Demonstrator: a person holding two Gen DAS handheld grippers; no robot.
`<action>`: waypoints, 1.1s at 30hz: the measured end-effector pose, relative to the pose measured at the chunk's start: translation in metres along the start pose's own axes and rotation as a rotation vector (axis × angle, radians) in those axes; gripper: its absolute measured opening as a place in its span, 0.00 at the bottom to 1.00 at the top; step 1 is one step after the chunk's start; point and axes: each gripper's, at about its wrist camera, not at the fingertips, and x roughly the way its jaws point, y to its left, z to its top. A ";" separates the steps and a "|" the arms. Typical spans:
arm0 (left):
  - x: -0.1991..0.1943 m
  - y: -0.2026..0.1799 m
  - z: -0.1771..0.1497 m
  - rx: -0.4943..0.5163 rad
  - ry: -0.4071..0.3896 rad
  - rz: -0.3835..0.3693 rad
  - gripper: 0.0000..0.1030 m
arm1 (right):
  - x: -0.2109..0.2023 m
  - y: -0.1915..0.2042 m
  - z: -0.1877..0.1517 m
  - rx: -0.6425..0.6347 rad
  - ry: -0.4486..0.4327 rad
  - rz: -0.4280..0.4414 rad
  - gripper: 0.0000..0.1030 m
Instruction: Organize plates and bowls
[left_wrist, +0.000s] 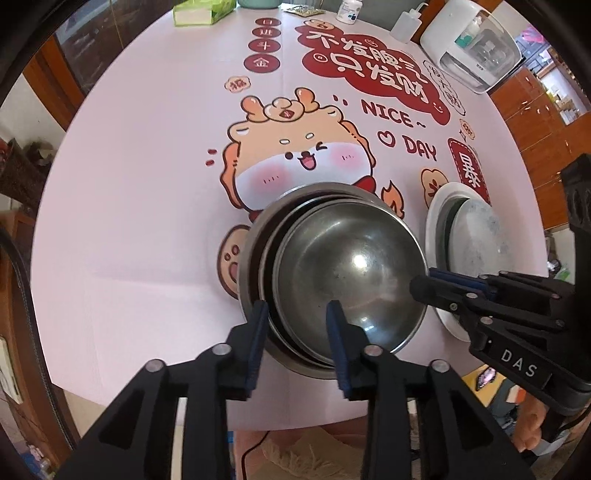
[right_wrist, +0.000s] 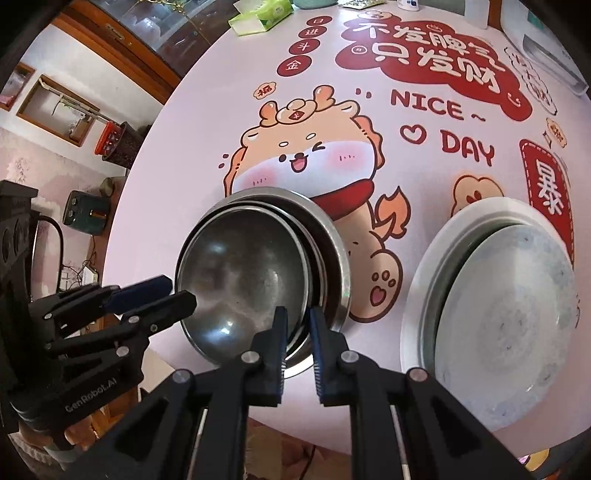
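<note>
Left claw (left_wrist: 295, 325): sitting nearest the left wrist camera, its jaws are standing apart and straddling the near rim of the steel bowl stack (left_wrist: 332, 266), one finger outside the outer bowl, the other over the inner bowl; whether the pads are touching metal I cannot tell.
Bowl stack, left wrist view: three nested steel bowls are resting on the printed tablecloth (left_wrist: 147, 221), just below the cartoon dragon (left_wrist: 295, 155); the inner bowls are sitting off-centre, leaning toward the right of the stack.
Right claw, left wrist view (left_wrist: 421, 284): reaching in at the right edge of the stack, its fingers are lying close together at the inner bowl's rim; a grip cannot be confirmed.
Plates, left wrist view: a white plate (left_wrist: 432, 236) carrying a smaller grey dish (left_wrist: 476, 236) is lying just right of the stack.
Right claw, right wrist view (right_wrist: 297, 317): the jaws are nearly closed around the stack's right rims, a narrow gap showing; firm hold or not, I cannot tell.
Left claw, right wrist view (right_wrist: 173, 291): coming at the left rim of the stack, fingers parted.
Risk: slick, tilted steel may be slipping from a thin rim pinch; uneven pulls from the two sides could be tipping the inner bowls out or dragging the cloth, and a swing rightward could be knocking the plates beside the stack.
</note>
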 end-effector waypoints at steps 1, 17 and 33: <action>-0.001 0.000 0.000 0.003 -0.003 0.002 0.31 | 0.000 0.001 0.000 -0.003 -0.002 -0.003 0.13; -0.042 -0.001 0.011 0.043 -0.133 0.033 0.77 | -0.026 -0.002 0.002 -0.025 -0.079 -0.024 0.38; -0.008 0.031 0.018 0.045 -0.080 -0.148 0.81 | -0.005 -0.015 -0.003 0.005 -0.089 0.024 0.55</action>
